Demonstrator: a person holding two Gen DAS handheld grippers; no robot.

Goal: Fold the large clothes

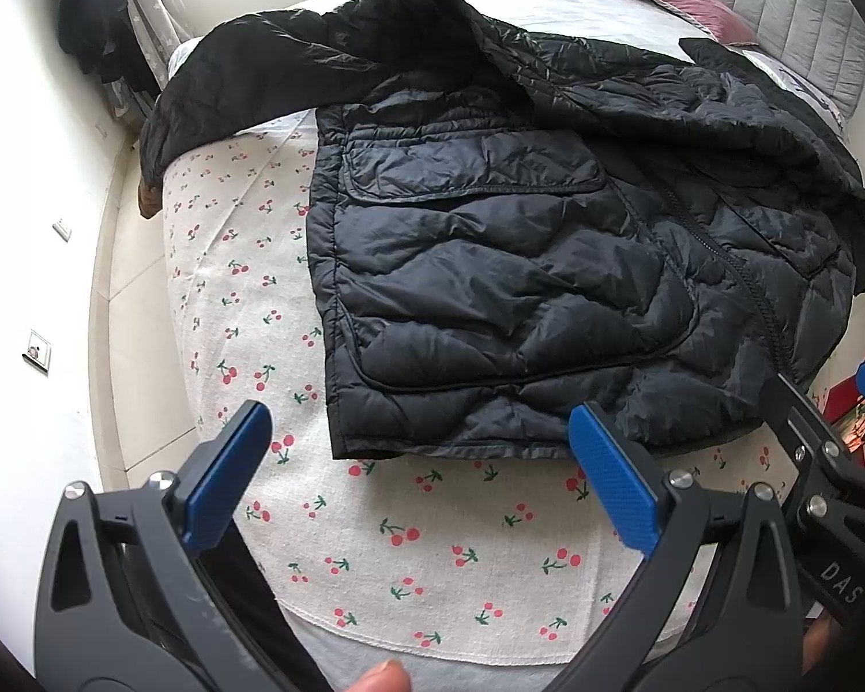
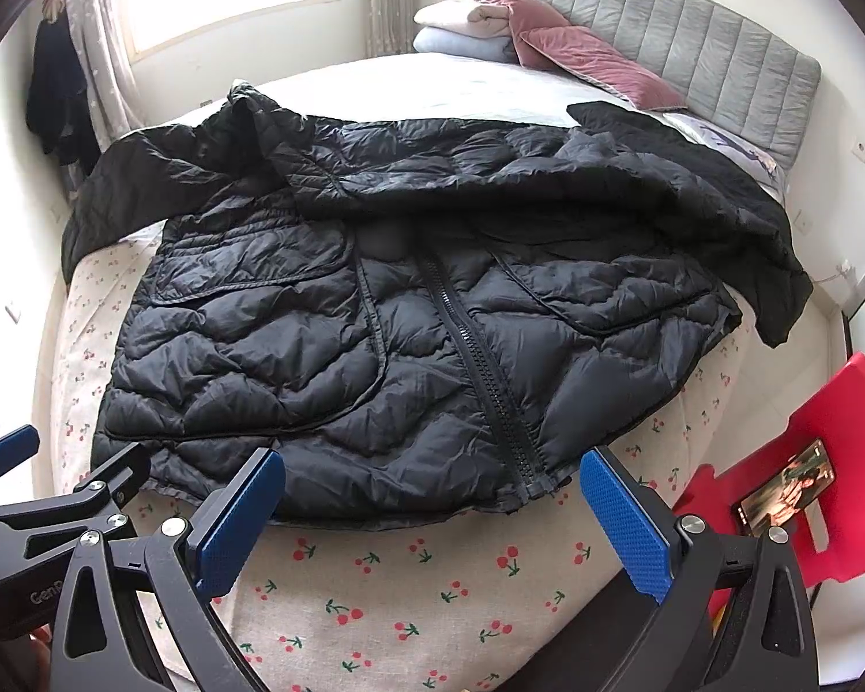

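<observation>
While my hand-held grippers hang spread and empty, a black puffer jacket point(image 2: 409, 323) lies front-up on the bed point(image 2: 432, 588).

I see the left hand-held gripper point(image 1: 418, 464) and right hand-held gripper point(image 2: 432, 510) near its hem, not touching; sleeves sprawl toward the pink pillows point(image 2: 582, 57).

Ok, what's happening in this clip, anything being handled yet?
Not yet. A black puffer jacket lies zipped, front up, on a cherry-print cloth on the bed, sleeves folded across its upper part. The left gripper and right gripper hover open just short of the hem, holding nothing.
</observation>
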